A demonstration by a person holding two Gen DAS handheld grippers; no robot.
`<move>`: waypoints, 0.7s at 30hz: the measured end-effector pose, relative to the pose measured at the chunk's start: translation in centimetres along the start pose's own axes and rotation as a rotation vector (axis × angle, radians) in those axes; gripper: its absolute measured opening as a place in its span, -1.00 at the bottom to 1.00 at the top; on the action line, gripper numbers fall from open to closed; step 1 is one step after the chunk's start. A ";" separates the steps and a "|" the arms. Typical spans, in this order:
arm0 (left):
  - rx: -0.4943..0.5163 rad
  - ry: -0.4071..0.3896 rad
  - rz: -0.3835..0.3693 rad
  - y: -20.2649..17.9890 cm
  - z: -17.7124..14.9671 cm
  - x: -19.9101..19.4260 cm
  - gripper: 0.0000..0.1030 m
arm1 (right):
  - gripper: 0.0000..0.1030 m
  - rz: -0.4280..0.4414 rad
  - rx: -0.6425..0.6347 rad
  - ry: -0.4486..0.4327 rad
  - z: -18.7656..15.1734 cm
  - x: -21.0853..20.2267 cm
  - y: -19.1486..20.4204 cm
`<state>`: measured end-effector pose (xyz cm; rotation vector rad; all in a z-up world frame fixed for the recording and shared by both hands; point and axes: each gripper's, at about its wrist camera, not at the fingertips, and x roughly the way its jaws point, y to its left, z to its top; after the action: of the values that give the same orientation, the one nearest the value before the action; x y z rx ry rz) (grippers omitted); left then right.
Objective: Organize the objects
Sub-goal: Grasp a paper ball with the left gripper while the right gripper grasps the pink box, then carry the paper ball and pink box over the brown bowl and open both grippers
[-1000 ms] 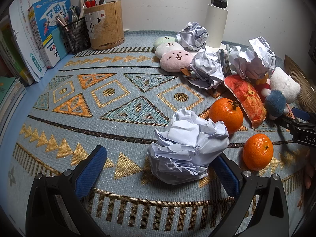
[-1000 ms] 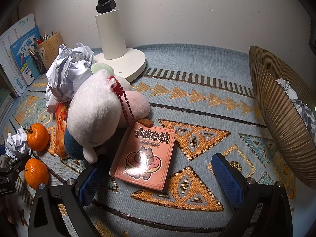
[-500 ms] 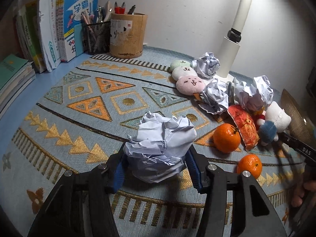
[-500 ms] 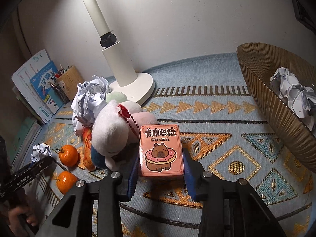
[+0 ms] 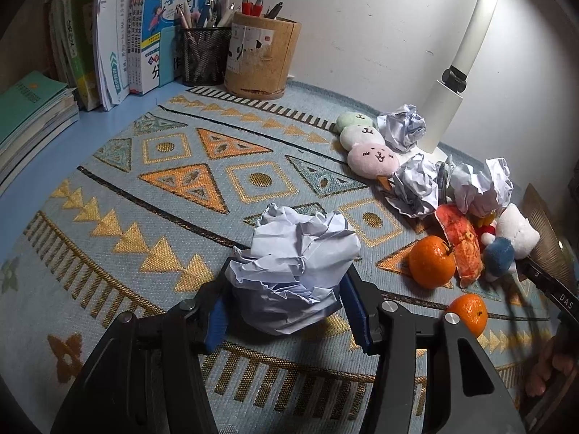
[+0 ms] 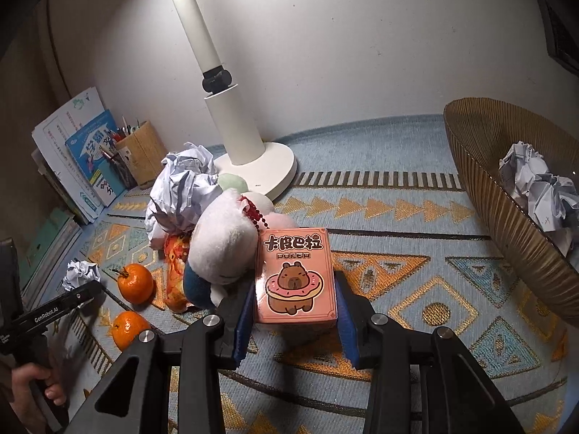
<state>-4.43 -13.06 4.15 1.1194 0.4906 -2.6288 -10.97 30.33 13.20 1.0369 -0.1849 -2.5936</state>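
My left gripper point(image 5: 286, 311) is shut on a crumpled white paper ball point(image 5: 295, 271) and holds it above the patterned mat point(image 5: 173, 181). My right gripper point(image 6: 293, 314) is shut on a pink card box with a capybara picture point(image 6: 295, 276), lifted off the mat. Two oranges point(image 5: 430, 262) point(image 5: 466, 313), a white plush toy point(image 6: 224, 242), round plush faces point(image 5: 372, 159), an orange wrapper point(image 5: 461, 249) and more paper balls point(image 5: 416, 184) lie in a heap by the lamp base point(image 6: 253, 166).
A brown ribbed basket point(image 6: 506, 195) at the right holds crumpled paper point(image 6: 535, 184). Pen cups point(image 5: 260, 58) and upright books point(image 5: 144, 29) stand at the back left. A stack of books point(image 5: 32, 112) lies at the left edge.
Both grippers closed from open: the left on the paper ball, the right on the pink card box, which was tipped up from lying flat. Both objects have been lifted higher.
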 end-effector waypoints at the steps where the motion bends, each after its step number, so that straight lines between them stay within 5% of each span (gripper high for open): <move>1: -0.003 -0.009 0.007 0.0 0.0 -0.2 0.00 | -0.23 0.016 -0.010 -0.020 0.0 -0.4 0.2; 9: 0.045 -0.120 0.045 -1.7 -0.2 -2.3 0.00 | -0.23 0.071 0.054 -0.229 -0.6 -4.6 -1.1; 15: 0.088 -0.248 -0.072 -8.1 3.4 -5.3 0.00 | -0.23 0.127 0.128 -0.328 3.6 -8.5 -3.1; 21: 0.185 -0.348 -0.272 -19.5 8.0 -7.3 0.00 | -0.23 0.039 0.104 -0.509 10.8 -15.7 -5.7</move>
<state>-11.44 2.31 18.78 0.6501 0.3529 -3.0736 -9.25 41.20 29.77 0.3759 -0.4598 -2.7839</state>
